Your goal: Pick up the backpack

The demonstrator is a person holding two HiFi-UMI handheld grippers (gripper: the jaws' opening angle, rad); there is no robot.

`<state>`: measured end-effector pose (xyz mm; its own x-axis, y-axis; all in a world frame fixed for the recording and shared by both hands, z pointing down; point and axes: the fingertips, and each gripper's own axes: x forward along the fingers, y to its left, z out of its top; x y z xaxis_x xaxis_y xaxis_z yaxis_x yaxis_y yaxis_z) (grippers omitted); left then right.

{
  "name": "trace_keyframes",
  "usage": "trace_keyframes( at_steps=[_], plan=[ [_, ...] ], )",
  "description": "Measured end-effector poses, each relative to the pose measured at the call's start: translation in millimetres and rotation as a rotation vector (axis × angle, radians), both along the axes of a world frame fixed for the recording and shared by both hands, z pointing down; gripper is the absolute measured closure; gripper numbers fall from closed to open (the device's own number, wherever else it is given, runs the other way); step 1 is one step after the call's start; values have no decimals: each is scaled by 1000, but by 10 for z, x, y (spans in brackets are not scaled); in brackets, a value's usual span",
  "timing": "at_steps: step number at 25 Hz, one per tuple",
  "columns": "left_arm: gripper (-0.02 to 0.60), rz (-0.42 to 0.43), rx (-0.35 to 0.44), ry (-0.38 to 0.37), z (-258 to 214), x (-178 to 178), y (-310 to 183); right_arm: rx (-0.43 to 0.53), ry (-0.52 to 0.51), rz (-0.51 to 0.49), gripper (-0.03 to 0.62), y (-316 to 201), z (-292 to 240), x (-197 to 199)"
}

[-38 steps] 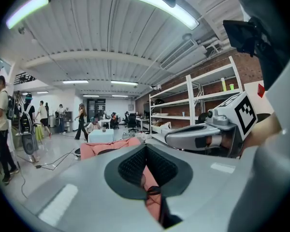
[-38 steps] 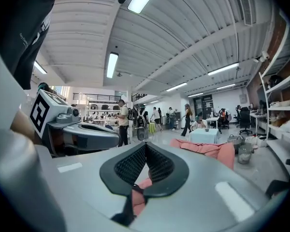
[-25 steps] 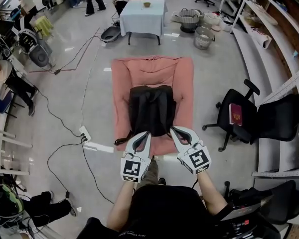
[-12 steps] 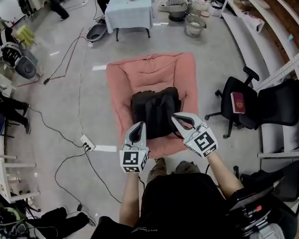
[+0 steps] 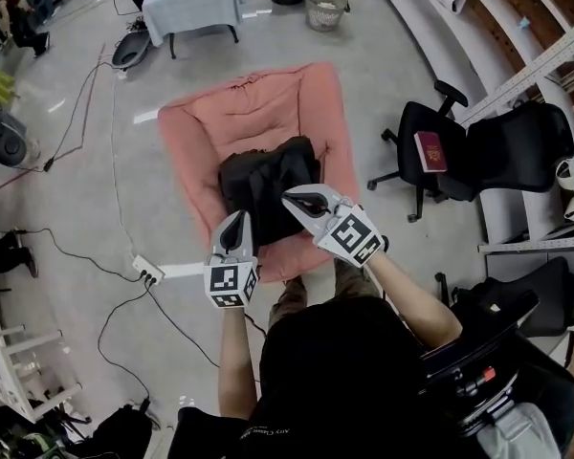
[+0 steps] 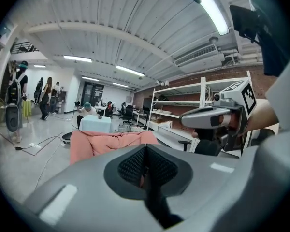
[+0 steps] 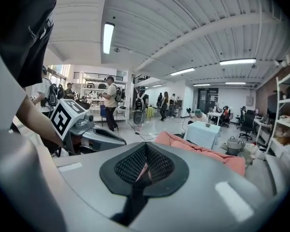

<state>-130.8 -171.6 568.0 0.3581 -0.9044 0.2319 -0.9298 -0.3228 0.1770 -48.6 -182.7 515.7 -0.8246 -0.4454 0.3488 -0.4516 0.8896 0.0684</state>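
Note:
A black backpack (image 5: 266,182) lies on a pink cushioned chair (image 5: 249,122) in the head view. My left gripper (image 5: 234,226) hovers over the chair's near edge, just short of the backpack's lower left corner, jaws shut with nothing in them. My right gripper (image 5: 292,199) is over the backpack's near right part, jaws shut and empty; whether it touches the fabric I cannot tell. In the left gripper view the closed jaws (image 6: 145,166) point toward the pink chair (image 6: 108,143). The right gripper view shows closed jaws (image 7: 144,164) with the chair (image 7: 203,151) beyond.
A black office chair (image 5: 430,156) with a red book (image 5: 430,151) on it stands to the right. A table with a pale cloth (image 5: 189,3) and baskets (image 5: 326,8) are beyond. Cables and a power strip (image 5: 148,272) lie on the floor at left. Shelving (image 5: 545,46) runs along the right.
Both grippers have moved forward and lower toward the backpack, the right one now over it. The head view has shifted, so the chair sits further left.

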Motion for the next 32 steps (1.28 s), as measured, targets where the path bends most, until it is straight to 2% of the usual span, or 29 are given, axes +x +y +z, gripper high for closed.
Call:
trace_keyframes(
  at_steps=[3,7,9,12,14,16,17,18,19,20,22,26,27,29,31,32],
  plan=[
    [570,9,-42,-16,297,-8,-79,-20,-7,-8,583,-2,131,-19],
    [487,22,-185,-8,958,-1,-252,-32,-2,1,583,-54,241,52],
    [471,26,-242,10,1216,-19,-297,-37,17,6,583,-57,287,96],
    [446,78,-311,75,1482,53,-370,-31,26,2,583,-65,265,139],
    [445,104,-351,118,1649,174,-371,-40,38,7,583,-54,294,242],
    [445,115,-392,115,1831,284,-346,-51,46,17,583,-48,343,349],
    [465,126,-401,105,1886,332,-330,-55,49,21,583,-49,369,384],
    [539,150,-397,106,1889,385,-306,-60,55,20,583,-48,398,401],
    [549,188,-380,124,1835,444,-266,-70,60,13,583,-38,426,396],
    [549,236,-357,161,1730,503,-211,-87,61,-3,583,-17,461,376],
    [549,319,-311,281,1424,576,-107,-140,39,-52,582,30,563,323],
    [548,382,-262,586,871,490,-25,-256,-17,-111,582,57,874,221],
    [548,395,-262,636,792,461,-8,-287,-21,-129,552,81,957,180],
    [548,421,-267,703,677,407,17,-359,-30,-184,428,150,1095,57],
    [548,448,-273,770,603,365,33,-433,-43,-233,364,216,1226,-89],
    [549,456,-276,799,579,351,41,-478,-50,-260,358,269,1297,-160]
  ],
)
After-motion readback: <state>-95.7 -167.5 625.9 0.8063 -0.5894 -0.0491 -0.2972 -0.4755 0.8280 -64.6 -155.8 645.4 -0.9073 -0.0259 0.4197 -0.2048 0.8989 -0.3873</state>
